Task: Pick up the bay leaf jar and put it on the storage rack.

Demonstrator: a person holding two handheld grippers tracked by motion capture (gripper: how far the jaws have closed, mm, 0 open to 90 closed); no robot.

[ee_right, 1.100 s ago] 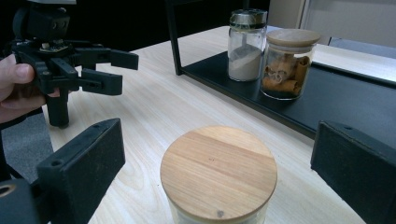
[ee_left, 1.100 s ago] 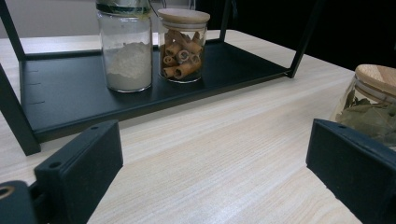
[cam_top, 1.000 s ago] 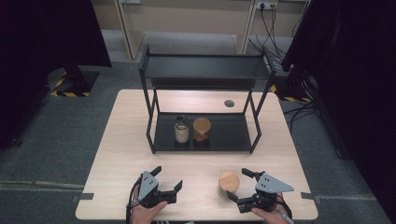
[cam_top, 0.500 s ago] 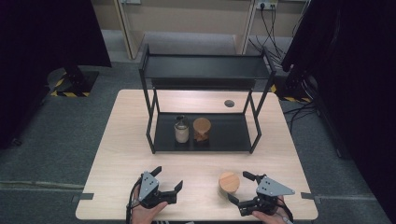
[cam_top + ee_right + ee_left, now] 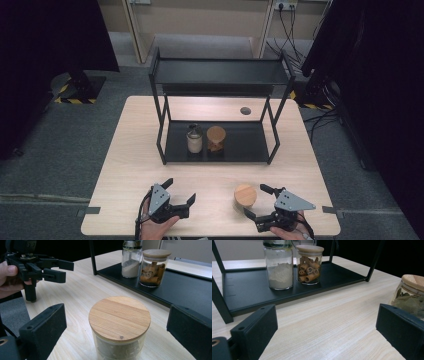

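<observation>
A glass jar of dried green leaves with a round wooden lid [image 5: 245, 197] [image 5: 119, 325] [image 5: 412, 295] stands on the table near the front edge. My right gripper [image 5: 256, 201] [image 5: 117, 335] is open just to its right, with its jaws on either side of the jar and not touching it. My left gripper [image 5: 179, 191] [image 5: 327, 332] [image 5: 68, 271] is open over bare table to the jar's left, holding nothing. On the lower shelf of a black metal rack [image 5: 240, 150] stand a jar of white powder [image 5: 194, 139] [image 5: 279, 267] [image 5: 131, 258] and a jar of cinnamon sticks [image 5: 216, 138] [image 5: 309, 263] [image 5: 153, 267].
The rack's upper shelf [image 5: 220, 72] is bare and overhangs the two jars. The right half of the lower shelf [image 5: 247, 142] is free. A round cable hole [image 5: 245, 110] lies in the tabletop behind the rack. Bare wood lies between the rack and the grippers.
My right gripper has slid slightly toward the front edge of the table. The jars and the left gripper have stayed put.
</observation>
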